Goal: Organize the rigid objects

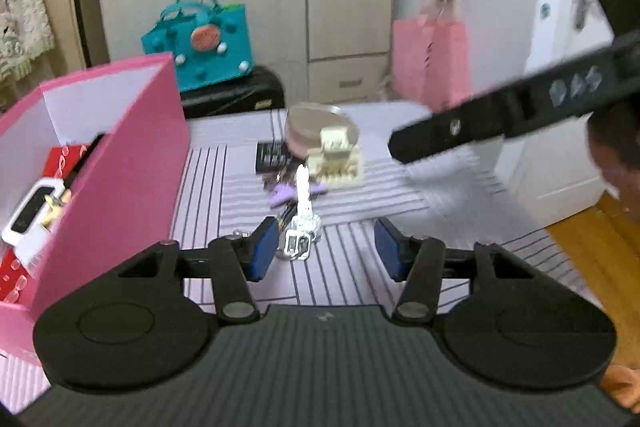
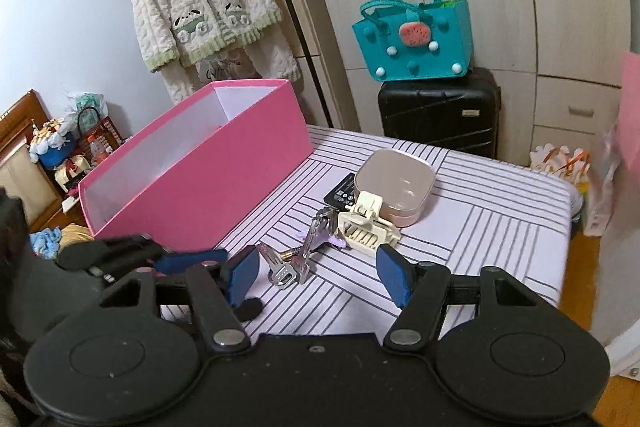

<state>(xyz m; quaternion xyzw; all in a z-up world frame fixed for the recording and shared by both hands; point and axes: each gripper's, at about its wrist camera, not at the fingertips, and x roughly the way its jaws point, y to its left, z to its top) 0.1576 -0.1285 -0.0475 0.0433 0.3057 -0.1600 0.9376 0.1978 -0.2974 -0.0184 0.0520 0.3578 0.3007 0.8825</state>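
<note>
Right wrist view: a bunch of metal keys (image 2: 286, 269) lies on the striped table (image 2: 500, 211), just ahead of the right gripper (image 2: 318, 273), whose blue-padded jaws are spread with nothing between them. Behind the keys a cream plastic hair claw (image 2: 366, 225) with comb teeth is seen touching a rounded beige case (image 2: 394, 183); a flat black item (image 2: 340, 191) is half hidden beneath that case. A purple clip (image 2: 326, 241) is mostly covered. The pink cardboard box (image 2: 200, 163) stands at the left, its contents hidden here. In the left wrist view the left gripper (image 1: 326, 249) is held with jaws spread and empty, and motion blur smears the keys (image 1: 298, 243).
</note>
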